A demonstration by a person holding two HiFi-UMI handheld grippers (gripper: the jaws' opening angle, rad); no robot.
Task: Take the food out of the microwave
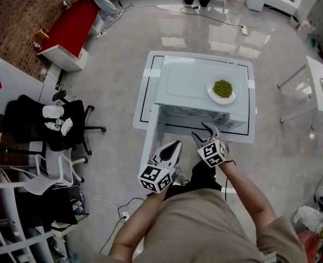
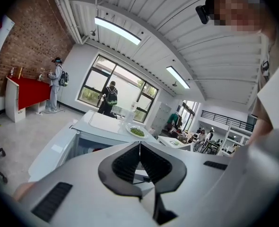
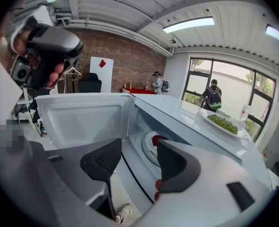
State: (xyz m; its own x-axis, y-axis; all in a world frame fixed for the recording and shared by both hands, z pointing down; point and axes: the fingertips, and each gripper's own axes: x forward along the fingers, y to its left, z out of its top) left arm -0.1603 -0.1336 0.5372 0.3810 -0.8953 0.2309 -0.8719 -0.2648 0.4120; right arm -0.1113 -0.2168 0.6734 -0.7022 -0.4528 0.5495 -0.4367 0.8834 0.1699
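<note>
- Glossy grey floor all round, brick wall to one side; white table (image 1: 144,100) in the middle, carrying a microwave (image 1: 186,84) with its door (image 3: 78,117) swung wide open.
- On top of the microwave, a plate of green peas (image 1: 222,90), well apart from both tools.
- Inside, on the turntable, red food (image 3: 159,138) on a pale plate (image 3: 147,144), not yet touched.
- Left gripper (image 2: 139,148): pressed together, holding nothing, low beside the open door.
- Right gripper (image 3: 137,157): spread, empty, aimed at the opening, just short of it.
- Step in hand, by the look of it: reaching in for the dish.
- Next, probably — jaws brought level with the plate's rim, slid over its edge, pinched firmly, then drawn out flat.
</note>
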